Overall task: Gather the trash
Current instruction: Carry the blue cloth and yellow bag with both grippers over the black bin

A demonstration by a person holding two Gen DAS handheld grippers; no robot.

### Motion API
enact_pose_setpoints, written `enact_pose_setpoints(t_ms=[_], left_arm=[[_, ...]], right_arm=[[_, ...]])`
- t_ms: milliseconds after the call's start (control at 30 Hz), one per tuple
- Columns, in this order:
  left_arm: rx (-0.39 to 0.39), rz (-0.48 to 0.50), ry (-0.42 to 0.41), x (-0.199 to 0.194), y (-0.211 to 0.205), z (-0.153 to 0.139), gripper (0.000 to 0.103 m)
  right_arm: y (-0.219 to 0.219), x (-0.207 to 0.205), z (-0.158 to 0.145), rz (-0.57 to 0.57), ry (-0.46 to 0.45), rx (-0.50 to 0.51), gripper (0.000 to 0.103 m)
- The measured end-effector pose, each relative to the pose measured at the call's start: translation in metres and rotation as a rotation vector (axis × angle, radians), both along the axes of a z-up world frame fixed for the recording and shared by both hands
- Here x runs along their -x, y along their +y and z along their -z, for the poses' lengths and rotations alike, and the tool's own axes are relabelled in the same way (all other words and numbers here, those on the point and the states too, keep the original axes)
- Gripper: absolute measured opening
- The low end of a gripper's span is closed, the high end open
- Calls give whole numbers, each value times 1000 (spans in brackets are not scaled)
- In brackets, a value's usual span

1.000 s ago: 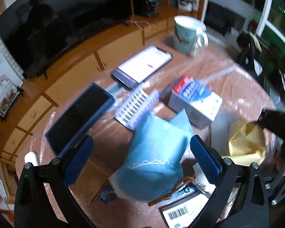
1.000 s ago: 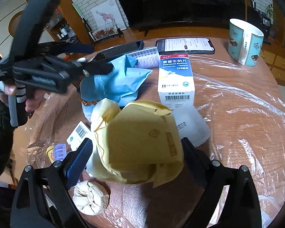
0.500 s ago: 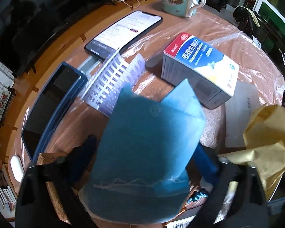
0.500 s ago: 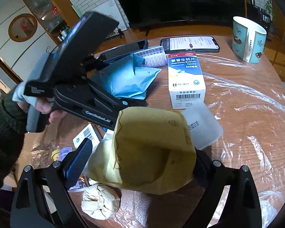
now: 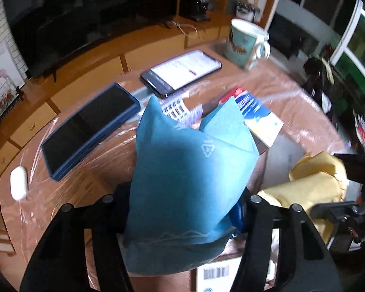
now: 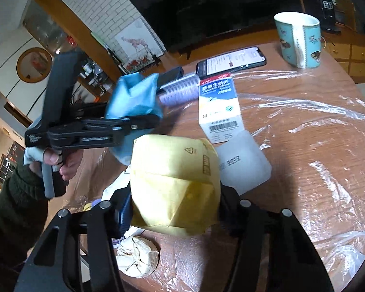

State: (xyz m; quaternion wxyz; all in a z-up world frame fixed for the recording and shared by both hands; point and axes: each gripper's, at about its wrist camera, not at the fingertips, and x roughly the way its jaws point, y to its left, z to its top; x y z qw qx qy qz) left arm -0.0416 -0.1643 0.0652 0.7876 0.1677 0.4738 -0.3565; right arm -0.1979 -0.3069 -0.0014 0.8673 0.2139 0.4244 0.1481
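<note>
Blue crumpled bag [image 5: 182, 182] lodged between the fingers of the left gripper [image 5: 185, 209], jaws closing, pads pressed into its sides, bag raised off the table [image 5: 304, 102] with its two peaked corners pointing away. Yellow paper bag [image 6: 175, 182] likewise caught in the right gripper [image 6: 172, 206], jaws closing on it, pads largely hidden behind the creased paper, bag lifted clear of the tabletop. Seen from the right wrist, left gripper to the left and slightly farther, blue bag bunched at its tip, handle gripped by a hand [image 6: 58, 158] in a dark green knitted sleeve [image 6: 14, 202]. Below the yellow bag, near edge: a wadded beige paper ball [image 6: 137, 255] lying on the clear plastic sheet [image 6: 328, 146] spread over the table. Just beyond the yellow bag, a flat white sachet [image 6: 243, 165], and past that a white-and-blue medicine box [image 6: 219, 107] lying flat. Left of the box, a strip of lilac blister packaging [image 6: 180, 90]. Farther back, a lit phone [image 6: 231, 60] and a dark tablet [image 5: 90, 126] in a blue case. Far right, a teal mug [image 6: 299, 39] standing upright. Barcode-labelled card [image 5: 216, 272] under the left gripper, near edge.
</note>
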Motion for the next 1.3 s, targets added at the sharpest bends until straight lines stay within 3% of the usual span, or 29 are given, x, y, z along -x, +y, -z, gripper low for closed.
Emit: enact_pose_setpoints(t_ms=[267, 533, 867, 1300], left_arm=[[133, -127, -48, 20, 25, -33, 60], [195, -226, -96, 55, 35, -50, 60], [208, -307, -146, 99, 48, -56, 55], [244, -364, -150, 144, 59, -62, 53]], right_arm=[[-20, 10, -16, 20, -47, -4, 55], [-20, 20, -27, 9, -79, 35, 55], [-9, 39, -41, 5, -107, 179, 55], [-5, 73, -57, -33, -148, 185, 55]])
